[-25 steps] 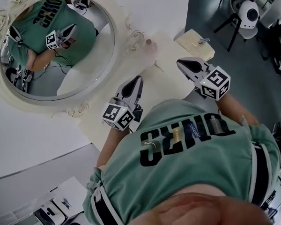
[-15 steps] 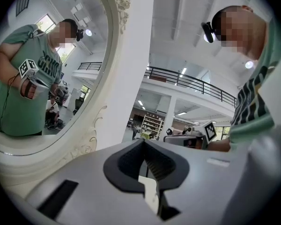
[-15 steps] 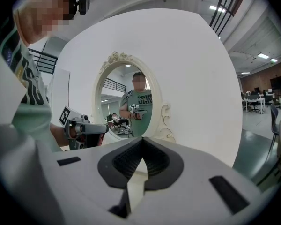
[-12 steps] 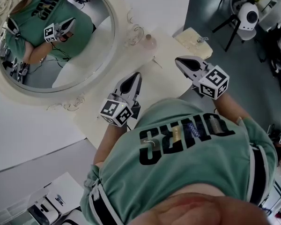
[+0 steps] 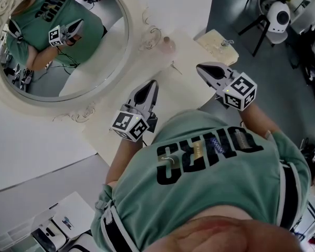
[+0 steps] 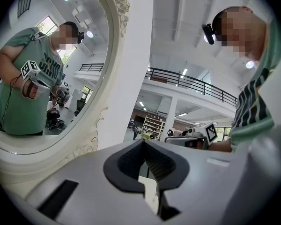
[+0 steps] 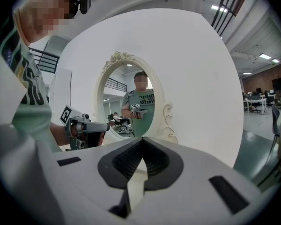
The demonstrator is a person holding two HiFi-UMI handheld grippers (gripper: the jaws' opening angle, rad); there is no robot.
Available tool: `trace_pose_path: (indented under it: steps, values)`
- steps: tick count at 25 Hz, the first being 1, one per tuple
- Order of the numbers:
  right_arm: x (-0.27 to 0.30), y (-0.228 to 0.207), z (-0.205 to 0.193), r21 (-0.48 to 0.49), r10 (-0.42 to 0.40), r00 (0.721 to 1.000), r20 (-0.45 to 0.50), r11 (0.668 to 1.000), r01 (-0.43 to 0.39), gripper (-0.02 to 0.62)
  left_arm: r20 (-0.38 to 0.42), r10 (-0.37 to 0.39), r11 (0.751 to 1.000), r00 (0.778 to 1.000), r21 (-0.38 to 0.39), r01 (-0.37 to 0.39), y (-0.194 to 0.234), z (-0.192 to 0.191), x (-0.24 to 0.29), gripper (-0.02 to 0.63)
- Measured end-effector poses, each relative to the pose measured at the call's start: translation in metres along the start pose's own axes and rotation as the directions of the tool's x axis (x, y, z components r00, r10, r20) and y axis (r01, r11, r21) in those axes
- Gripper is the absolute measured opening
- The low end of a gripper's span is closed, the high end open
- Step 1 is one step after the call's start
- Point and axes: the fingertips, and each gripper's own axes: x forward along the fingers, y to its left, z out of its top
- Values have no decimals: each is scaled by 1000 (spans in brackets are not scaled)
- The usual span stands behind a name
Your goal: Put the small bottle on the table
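A small pinkish bottle (image 5: pixel 168 45) stands on the cream dressing table (image 5: pixel 189 83), close to the mirror's carved frame. My left gripper (image 5: pixel 152 84) hovers over the table's near part, jaws shut and empty, pointing toward the mirror. My right gripper (image 5: pixel 200 67) is held over the table's right side, also shut with nothing in it, a short way in front of the bottle. In the left gripper view the closed tips (image 6: pixel 144 142) face the mirror. In the right gripper view the closed tips (image 7: pixel 143 139) face it too, with the left gripper (image 7: pixel 86 128) beside them.
A large oval mirror (image 5: pixel 58 41) with an ornate cream frame backs the table and reflects the person in a green shirt. A cream side unit (image 5: pixel 216 43) with a metal handle stands to the right. Chairs and a white round device (image 5: pixel 278 14) are on the grey floor beyond.
The head view shifted slightly a second ago. Both grippers stay shut and nearly where they were; the bottle has not moved.
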Motion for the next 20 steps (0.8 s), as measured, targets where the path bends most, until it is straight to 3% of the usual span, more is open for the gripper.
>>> trace_pose_path:
  steps: [20]
  values:
    - [4,9,0,-34,16,1000,-10,999,-16,-6,12,10,1000,1000,0,-10,4,2,-9,9]
